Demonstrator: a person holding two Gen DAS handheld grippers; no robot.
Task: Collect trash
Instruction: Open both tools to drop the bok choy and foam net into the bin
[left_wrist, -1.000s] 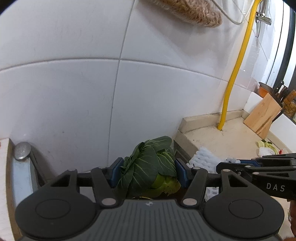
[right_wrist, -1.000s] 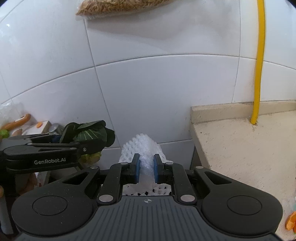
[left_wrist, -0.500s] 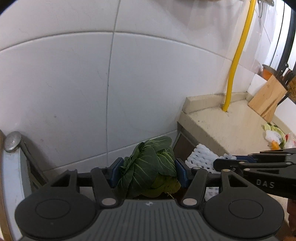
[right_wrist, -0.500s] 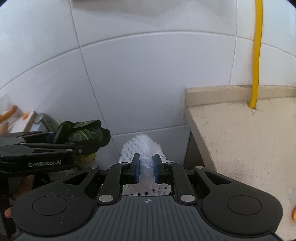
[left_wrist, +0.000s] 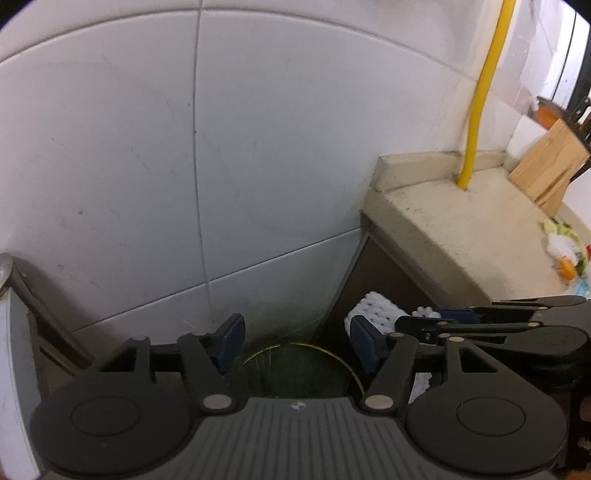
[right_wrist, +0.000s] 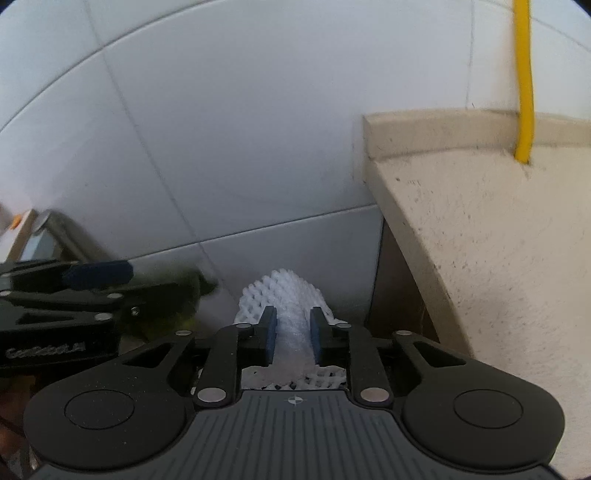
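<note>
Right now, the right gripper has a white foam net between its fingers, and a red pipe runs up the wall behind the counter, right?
Not quite: the pipe is yellow, not red, as the right wrist view shows. The white foam net is between the fingers of the right gripper, whose jaws are opening, and the pipe rises behind the counter.

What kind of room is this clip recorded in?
Most likely a home kitchen: a speckled stone countertop set against a white tiled wall, a wooden knife block at the counter's far end, and a yellow pipe running up the wall.
</note>
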